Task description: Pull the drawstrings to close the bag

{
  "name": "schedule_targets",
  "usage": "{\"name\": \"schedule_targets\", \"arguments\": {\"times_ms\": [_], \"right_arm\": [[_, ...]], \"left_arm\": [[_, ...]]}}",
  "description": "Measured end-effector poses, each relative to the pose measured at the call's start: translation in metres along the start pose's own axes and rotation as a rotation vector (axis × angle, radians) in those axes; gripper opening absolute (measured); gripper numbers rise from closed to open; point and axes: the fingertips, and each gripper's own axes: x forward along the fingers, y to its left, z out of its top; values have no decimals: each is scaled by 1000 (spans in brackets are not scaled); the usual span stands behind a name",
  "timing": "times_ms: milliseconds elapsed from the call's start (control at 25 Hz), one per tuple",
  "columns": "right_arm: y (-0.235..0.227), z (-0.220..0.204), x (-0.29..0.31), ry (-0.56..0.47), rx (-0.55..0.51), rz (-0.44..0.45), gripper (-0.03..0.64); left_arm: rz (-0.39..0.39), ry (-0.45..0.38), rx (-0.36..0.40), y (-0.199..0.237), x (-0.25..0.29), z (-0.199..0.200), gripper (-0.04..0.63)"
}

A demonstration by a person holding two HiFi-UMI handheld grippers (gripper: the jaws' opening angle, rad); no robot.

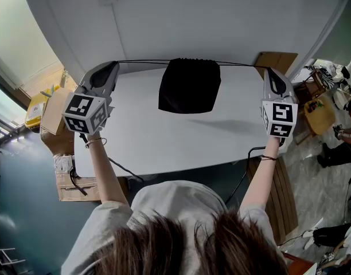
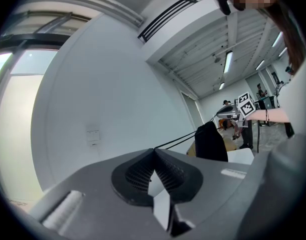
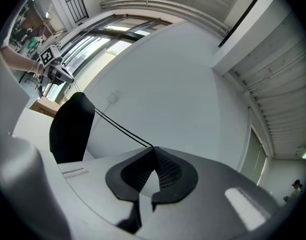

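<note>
Black bag [image 1: 190, 86], two claws [image 1: 114, 65] [image 1: 268, 70], perhaps four cords [image 1: 147, 61]

The right tongs [image 3: 153, 148] pinch taut drawstrings [image 3: 124, 128] from the black bag [image 3: 70, 129].

The bag [image 1: 189, 86] sits in the upper middle of the head view, over the far part of the table [image 1: 164, 142] and in front of the wall [image 1: 181, 22]. Whether its lower edge touches the tabletop I cannot tell. The left gripper [image 1: 114, 65] is to the bag's left and the right gripper [image 1: 268, 70] to its right, both near the table's far corners. The drawstrings [image 1: 144, 61] run from the bag's top out to either side, each end caught between a gripper's jaws. Cardboard boxes [image 1: 54, 109] lie off the table's left edge, at mid left of the frame. A panel [image 1: 277, 60] stands just behind the right gripper.
</note>
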Motion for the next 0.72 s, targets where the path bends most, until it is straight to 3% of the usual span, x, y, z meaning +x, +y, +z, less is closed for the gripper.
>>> {"name": "schedule_targets", "arguments": {"times_ms": [720], "right_arm": [[2, -1, 0, 5, -22, -8, 17]], "left_arm": [[-17, -7, 6, 3, 0, -1, 3]]}}
